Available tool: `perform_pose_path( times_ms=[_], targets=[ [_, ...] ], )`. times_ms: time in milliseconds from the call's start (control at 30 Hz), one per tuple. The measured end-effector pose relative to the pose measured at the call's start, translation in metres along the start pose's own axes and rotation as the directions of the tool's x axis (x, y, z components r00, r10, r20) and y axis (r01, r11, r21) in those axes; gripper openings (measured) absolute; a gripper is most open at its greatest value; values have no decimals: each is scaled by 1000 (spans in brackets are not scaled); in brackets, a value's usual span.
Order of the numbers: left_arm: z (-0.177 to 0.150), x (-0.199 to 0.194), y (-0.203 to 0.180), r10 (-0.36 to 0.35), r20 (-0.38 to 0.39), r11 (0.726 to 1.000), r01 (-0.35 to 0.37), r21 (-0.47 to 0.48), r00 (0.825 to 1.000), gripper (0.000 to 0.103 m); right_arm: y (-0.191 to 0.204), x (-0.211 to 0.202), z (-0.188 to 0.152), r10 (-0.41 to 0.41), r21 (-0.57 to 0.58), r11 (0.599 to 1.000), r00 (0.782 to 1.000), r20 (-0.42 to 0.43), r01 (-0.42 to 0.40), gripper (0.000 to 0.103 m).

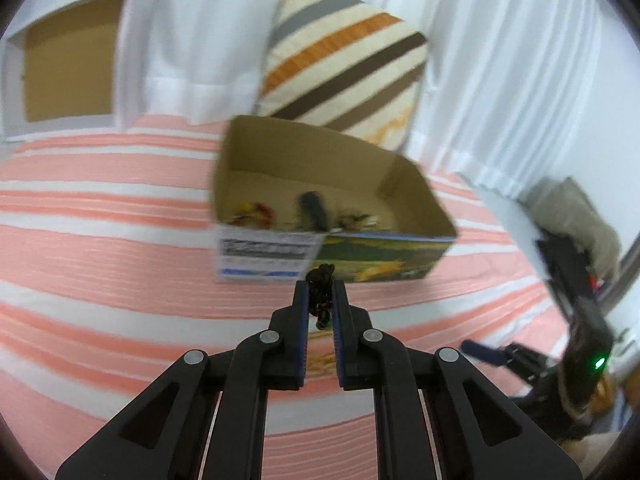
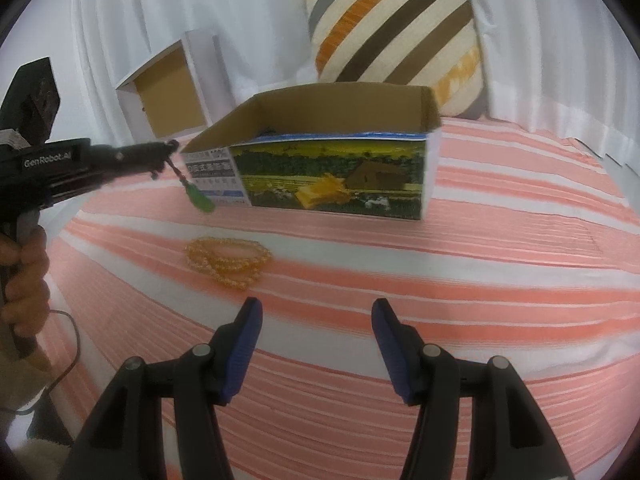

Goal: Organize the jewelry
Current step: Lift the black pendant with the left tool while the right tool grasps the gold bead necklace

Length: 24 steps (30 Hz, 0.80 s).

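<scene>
The left gripper [image 1: 320, 292] is clenched on a dark cord necklace [image 1: 321, 294], pinched between its blue-lined fingers at the centre of the left wrist view. In the right wrist view that same gripper [image 2: 170, 154] reaches in from the left edge, and the necklace's green pendant [image 2: 201, 199] dangles below its tip on a reddish strand, just in front of the near left corner of the open cardboard box [image 2: 336, 168]. White lettering on the gripper body reads "GenRobot.AI". A person's hand [image 2: 24, 280] wraps its grip at the far left.

The box sits mid-frame on the pink-and-white striped bedspread [image 2: 500, 260]. Its long side carries a printed green-and-yellow farm scene; the short end has a white label with "100%" and rows of characters too blurred to read. From the left wrist view, several small pieces lie on the box floor: a red-and-yellow cluster [image 1: 256, 213], a dark blue item [image 1: 312, 206], and something brownish [image 1: 356, 220], all smeared.

A loop of amber beads [image 2: 228, 260] lies on the bedspread, just ahead of the right gripper [image 2: 316, 320], whose 2 fingers stand spread wide, released and holding nothing.

Behind the box a striped cushion [image 2: 396, 28] leans on the white curtain [image 2: 140, 8], with a white-framed box [image 2: 168, 92] at upper left.
</scene>
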<state>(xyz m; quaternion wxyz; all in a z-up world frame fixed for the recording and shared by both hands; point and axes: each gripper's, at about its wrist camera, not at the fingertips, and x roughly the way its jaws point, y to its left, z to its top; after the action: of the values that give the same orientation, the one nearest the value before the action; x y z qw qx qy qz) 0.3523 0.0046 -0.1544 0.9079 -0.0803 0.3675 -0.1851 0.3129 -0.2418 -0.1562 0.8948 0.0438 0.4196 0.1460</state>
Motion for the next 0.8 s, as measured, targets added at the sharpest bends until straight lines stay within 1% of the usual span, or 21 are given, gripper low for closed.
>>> perform_pose_path(
  times_ms=[133, 167, 200, 267, 333, 400, 500, 533, 567, 633, 667, 800],
  targets=[
    [-20, 2, 27, 101, -31, 994, -102, -35, 994, 9, 22, 25, 11, 72, -34, 997, 997, -42, -73, 58],
    [-25, 2, 33, 119, -38, 992, -120, -43, 992, 9, 26, 30, 12, 78, -48, 996, 996, -50, -80, 58],
    [-28, 0, 37, 127, -41, 990, -129, -49, 991, 9, 35, 38, 16, 81, -71, 994, 995, -58, -85, 58],
    [-35, 0, 45, 152, -50, 986, -155, -64, 987, 9, 49, 45, 23, 114, -101, 988, 992, -54, -119, 58],
    [-40, 0, 50, 162, -54, 984, -165, -73, 985, 9, 68, 53, 30, 158, -157, 974, 986, -54, -165, 58],
    [-41, 0, 51, 166, -55, 983, -170, -73, 985, 9, 85, 67, 32, 159, -229, 958, 984, -81, -173, 58],
    [-44, 0, 49, 165, -53, 984, -168, -58, 985, 9, 96, 90, 31, 115, -297, 942, 983, -143, -154, 58],
    [-45, 1, 47, 162, -56, 985, -165, -52, 985, 9, 98, 90, 32, 102, -312, 939, 985, -137, -141, 56],
    [-47, 2, 46, 158, -58, 986, -161, -48, 986, 9, 97, 91, 33, 90, -318, 938, 984, -156, -136, 36],
    [-50, 5, 41, 148, -65, 988, -150, -39, 987, 9, 89, 89, 32, 63, -301, 947, 985, -163, -110, 20],
    [-52, 7, 37, 143, -69, 989, -146, -28, 987, 9, 80, 86, 32, 50, -270, 958, 984, -169, -95, 19],
    [-60, 14, 16, 120, -80, 993, -119, 19, 990, 9, 43, 58, 17, 0, -195, 980, 988, -156, -31, 18]
  ],
)
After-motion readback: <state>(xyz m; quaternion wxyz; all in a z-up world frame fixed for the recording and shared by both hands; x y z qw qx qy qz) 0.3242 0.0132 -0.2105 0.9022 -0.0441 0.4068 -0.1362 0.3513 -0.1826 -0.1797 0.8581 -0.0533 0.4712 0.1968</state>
